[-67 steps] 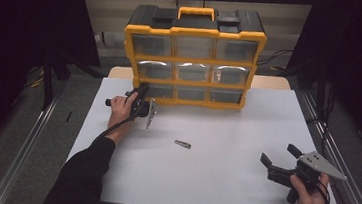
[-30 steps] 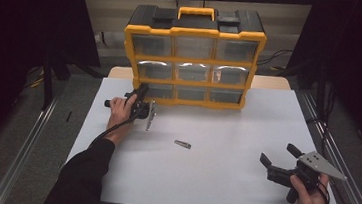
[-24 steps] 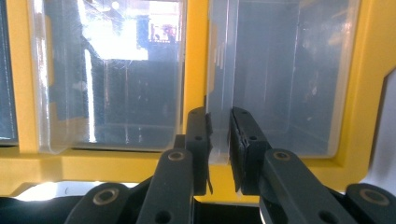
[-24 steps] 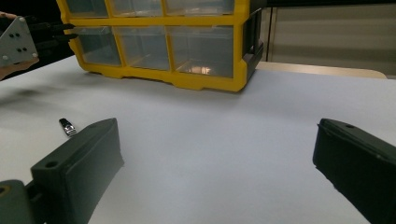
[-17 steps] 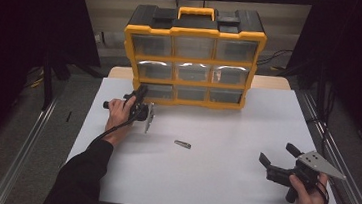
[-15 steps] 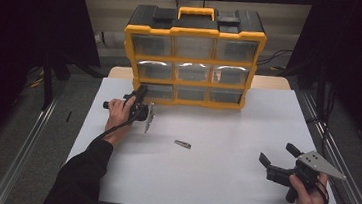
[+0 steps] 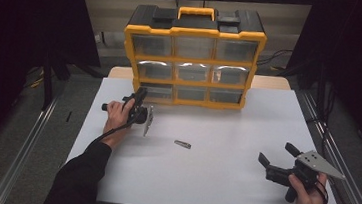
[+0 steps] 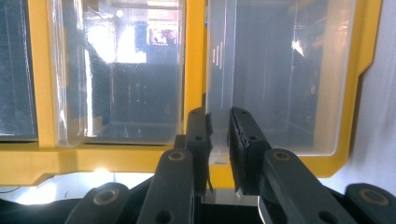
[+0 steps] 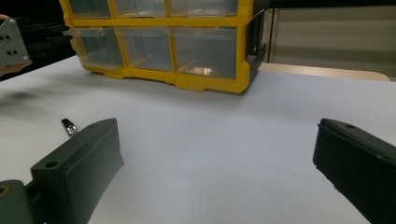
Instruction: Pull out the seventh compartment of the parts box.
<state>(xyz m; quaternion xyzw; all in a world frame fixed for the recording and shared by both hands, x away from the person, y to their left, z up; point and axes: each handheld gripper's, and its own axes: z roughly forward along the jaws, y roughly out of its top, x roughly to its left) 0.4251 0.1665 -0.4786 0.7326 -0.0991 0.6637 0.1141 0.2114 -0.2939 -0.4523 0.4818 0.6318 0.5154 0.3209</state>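
High view overhead; gripper views low, sharing organizer (image 7: 193, 58).

Dim overhead light leaves the room around the white surface (image 7: 221, 181) nearly black in the high view, glare streaks the clear plastic drawers of the yellow organiser cabinet (image 7: 193, 58), bright reflections wash its drawer fronts in the left gripper view, and the near black tongs (image 9: 224, 182) look soft.
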